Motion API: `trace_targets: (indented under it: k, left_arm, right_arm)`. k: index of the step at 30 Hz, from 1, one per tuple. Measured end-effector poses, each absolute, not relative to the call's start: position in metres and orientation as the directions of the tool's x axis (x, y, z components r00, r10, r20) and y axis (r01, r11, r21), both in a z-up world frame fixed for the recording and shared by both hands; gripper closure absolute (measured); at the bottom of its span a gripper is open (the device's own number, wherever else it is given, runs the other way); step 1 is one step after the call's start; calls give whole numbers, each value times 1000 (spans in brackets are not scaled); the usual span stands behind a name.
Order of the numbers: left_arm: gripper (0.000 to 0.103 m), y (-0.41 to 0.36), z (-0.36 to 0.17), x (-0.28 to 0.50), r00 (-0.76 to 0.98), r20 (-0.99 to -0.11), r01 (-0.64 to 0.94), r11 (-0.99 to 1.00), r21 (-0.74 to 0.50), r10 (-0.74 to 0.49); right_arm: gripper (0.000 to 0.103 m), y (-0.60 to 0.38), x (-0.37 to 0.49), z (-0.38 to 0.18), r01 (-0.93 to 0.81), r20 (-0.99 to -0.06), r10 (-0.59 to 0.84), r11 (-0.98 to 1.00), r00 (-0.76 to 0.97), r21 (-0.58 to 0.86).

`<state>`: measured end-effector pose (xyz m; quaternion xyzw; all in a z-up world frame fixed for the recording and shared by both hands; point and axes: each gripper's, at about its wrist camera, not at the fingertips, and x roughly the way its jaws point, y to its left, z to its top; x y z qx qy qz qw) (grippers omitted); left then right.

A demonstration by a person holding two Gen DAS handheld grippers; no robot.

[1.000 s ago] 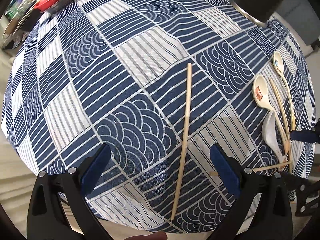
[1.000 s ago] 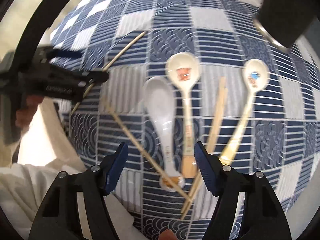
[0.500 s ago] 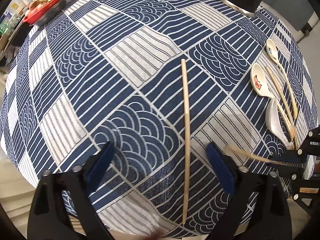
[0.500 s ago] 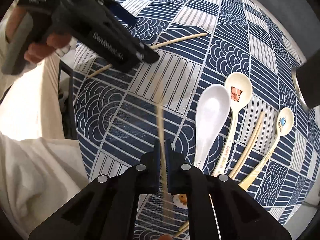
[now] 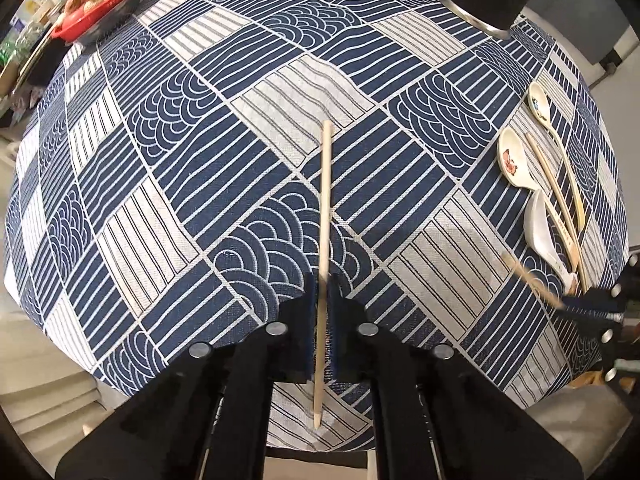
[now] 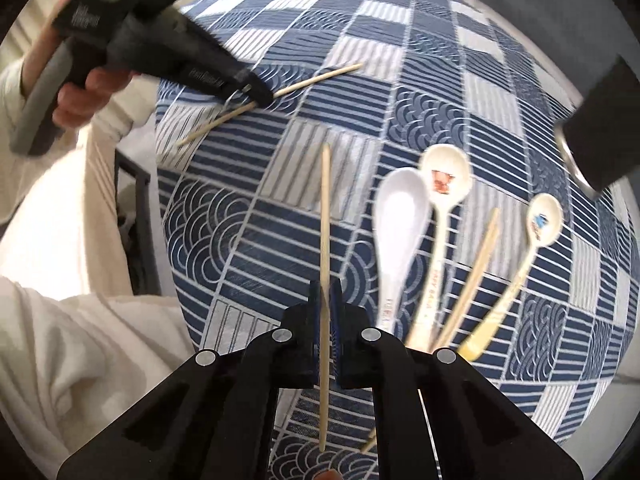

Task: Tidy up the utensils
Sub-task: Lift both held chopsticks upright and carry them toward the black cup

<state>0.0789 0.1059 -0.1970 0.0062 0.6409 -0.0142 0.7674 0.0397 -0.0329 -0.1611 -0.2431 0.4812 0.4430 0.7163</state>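
Covering the table, a navy patchwork cloth [image 5: 248, 152] — both jaws clamp chopsticks; seemingly fruit tray [image 5: 96, 8] behind.

1. Looks like a home dining spot — a table under a blue-and-white patchwork tablecloth [image 5: 256, 152].
2. Laid on that cloth: ceramic soup spoons [image 6: 404, 216] and wooden chopsticks [image 5: 326, 208].
3. Past the cloth's far left corner, a red tray of strawberries [image 5: 96, 4] — household clutter, too blurred to name, just beyond it.
4. Below the cloth's near edge, pale flooring.
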Motion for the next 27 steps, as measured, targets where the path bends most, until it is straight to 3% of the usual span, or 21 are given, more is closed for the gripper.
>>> trace_targets:
  k: [8,17,21,27]
  left_arm:
    - [103,111,-177,82,174,-982,29,997,72,66]
    - [103,105,-169,72,191,-979,20,997,69,64]
    - [93,108,-168,63,163,-986,8,999,38,36]
    - [89,112,-190,66,120,-993,-4,1000,22,22]
  right_arm:
    - [98,-61,51,-140,-816,-882,428,570,197,94]
    - [98,-81,65,-125,-771,-853,461,626,246,116]
    - [98,-85,68,-124,-767,-850,461,632,254,114]
    - [98,-93,69,-123,-758,-852,450,644,268,102]
